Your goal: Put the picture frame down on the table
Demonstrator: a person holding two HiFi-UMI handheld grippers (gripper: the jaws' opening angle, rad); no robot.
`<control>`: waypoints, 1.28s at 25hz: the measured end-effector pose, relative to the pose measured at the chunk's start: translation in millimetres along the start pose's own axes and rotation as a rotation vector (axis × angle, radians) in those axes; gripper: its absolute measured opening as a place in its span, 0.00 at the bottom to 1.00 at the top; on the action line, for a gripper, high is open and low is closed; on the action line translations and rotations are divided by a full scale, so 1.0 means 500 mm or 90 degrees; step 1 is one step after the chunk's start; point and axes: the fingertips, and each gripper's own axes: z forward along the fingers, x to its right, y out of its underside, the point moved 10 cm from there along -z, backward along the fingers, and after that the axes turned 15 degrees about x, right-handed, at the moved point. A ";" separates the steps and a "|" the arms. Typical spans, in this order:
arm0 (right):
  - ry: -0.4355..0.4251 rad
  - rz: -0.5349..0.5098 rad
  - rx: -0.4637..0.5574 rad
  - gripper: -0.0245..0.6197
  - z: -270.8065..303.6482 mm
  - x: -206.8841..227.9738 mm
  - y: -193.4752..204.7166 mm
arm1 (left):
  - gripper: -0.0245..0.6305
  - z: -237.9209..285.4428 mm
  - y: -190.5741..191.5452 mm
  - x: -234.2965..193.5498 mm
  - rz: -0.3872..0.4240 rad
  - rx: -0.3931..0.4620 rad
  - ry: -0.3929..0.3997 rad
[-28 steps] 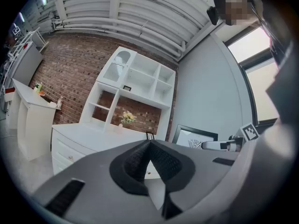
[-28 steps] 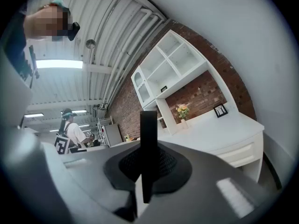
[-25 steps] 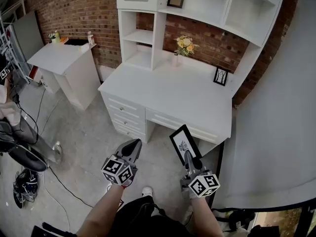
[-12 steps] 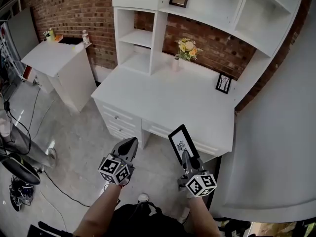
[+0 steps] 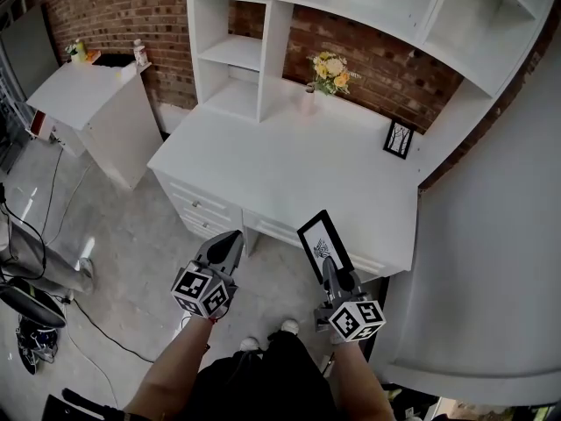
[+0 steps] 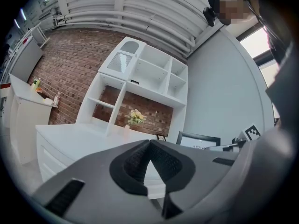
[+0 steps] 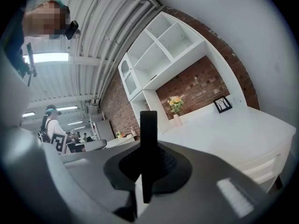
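Observation:
My right gripper (image 5: 330, 268) is shut on a black picture frame (image 5: 323, 246) with a white print, held upright just over the front edge of the white desk (image 5: 289, 169). In the right gripper view the picture frame (image 7: 148, 143) stands edge-on as a dark bar between the jaws of the right gripper (image 7: 147, 167). My left gripper (image 5: 230, 246) hangs lower left, in front of the desk drawers, jaws together and empty. From the left gripper view, the left gripper (image 6: 148, 149) is shut and the held picture frame (image 6: 198, 140) shows at right.
A second small frame (image 5: 398, 139) leans against the brick wall at the desk's back right. A vase of flowers (image 5: 326, 71) stands at the back. White shelving (image 5: 230, 51) rises on the left of the desk. A white cabinet (image 5: 92, 103) is further left; cables lie on the floor.
The desk has drawn closer and lower in the head view. Both grippers have advanced toward its front edge, the frame still in the right one.

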 end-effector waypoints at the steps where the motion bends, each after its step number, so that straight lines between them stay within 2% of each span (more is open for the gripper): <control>1: 0.001 0.000 -0.002 0.06 0.006 0.010 0.000 | 0.04 0.009 0.006 -0.001 0.000 -0.001 -0.001; 9: 0.011 0.007 -0.023 0.06 0.075 0.098 -0.002 | 0.04 0.093 0.044 -0.005 0.013 -0.017 -0.008; 16: 0.004 0.013 -0.049 0.06 0.142 0.168 0.006 | 0.04 0.180 0.083 -0.010 -0.001 -0.023 -0.007; 32: -0.014 0.018 -0.108 0.06 0.255 0.313 0.011 | 0.04 0.321 0.155 -0.020 0.014 -0.034 -0.043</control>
